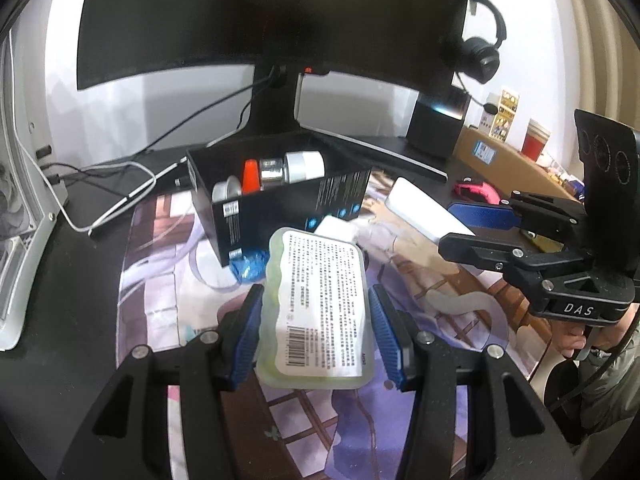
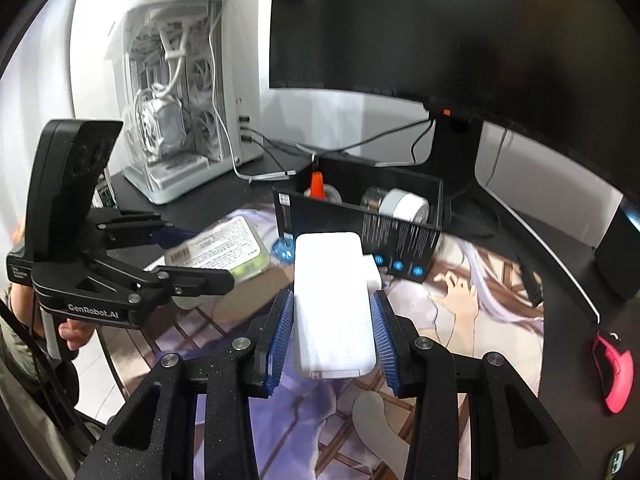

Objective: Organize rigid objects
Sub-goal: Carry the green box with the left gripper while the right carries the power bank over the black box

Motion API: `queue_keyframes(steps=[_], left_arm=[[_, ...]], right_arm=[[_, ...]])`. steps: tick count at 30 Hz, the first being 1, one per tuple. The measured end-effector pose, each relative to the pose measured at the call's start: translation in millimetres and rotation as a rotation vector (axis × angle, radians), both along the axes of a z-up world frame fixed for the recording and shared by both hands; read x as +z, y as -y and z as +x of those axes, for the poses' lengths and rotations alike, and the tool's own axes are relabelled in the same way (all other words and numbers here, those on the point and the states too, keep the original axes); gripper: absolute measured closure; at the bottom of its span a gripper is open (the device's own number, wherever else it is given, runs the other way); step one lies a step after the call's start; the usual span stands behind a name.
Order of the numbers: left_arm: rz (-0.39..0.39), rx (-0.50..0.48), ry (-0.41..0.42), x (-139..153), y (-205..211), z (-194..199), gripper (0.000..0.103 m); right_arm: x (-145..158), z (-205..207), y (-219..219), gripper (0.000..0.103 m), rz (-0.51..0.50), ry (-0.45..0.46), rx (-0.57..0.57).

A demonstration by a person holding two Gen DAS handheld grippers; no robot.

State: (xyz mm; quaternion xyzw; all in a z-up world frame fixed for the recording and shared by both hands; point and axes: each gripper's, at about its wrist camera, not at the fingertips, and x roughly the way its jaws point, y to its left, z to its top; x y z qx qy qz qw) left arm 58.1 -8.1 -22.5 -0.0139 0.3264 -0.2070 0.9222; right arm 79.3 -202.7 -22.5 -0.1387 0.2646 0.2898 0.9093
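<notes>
My left gripper is shut on a flat pale-green case with a white printed label, held above the desk mat. It also shows in the right wrist view. My right gripper is shut on a white rectangular box, also held above the mat; it shows in the left wrist view. Ahead of both stands an open black box holding an orange-capped item, a silver piece and a white roll.
A small white block and a blue crumpled thing lie by the black box. A monitor stands behind. A white PC case is at the left, a pink mouse at the right, cables behind.
</notes>
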Motion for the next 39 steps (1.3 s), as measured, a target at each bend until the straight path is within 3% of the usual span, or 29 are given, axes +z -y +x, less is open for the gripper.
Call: queue_keyframes(steps=[13,16,18,28,31,35,36,38,39], left_arm=[[0.040,0.056,0.183,44,0,9,0.052],[0.060,0.068,0.217,52,2,13,0.060],[0.056,0.071,0.233,60,4,20,0.060],[0.036,0.095,0.177,54,0,51,0.062],[0.037,0.059,0.153,45,1,41,0.062],[0.092,-0.068,0.103,26,13,12,0.060],[0.103,-0.100,0.089,22,17,7,0.057],[0.129,-0.211,0.058,10,31,-9,0.039],[0.154,-0.266,0.046,4,40,-17,0.039]], right_arm=[[39,-5,-2,0.064,0.066,0.133,-0.010],[47,1,-4,0.063,0.078,0.156,-0.019],[51,6,-4,0.064,0.087,0.168,-0.026],[52,55,-17,0.064,0.091,0.143,-0.058],[46,65,-15,0.064,0.092,0.113,-0.066],[39,46,-2,0.063,0.060,0.114,-0.056],[36,40,4,0.063,0.054,0.106,-0.060],[30,28,16,0.063,0.059,0.076,-0.065],[27,24,18,0.063,0.054,0.065,-0.063]])
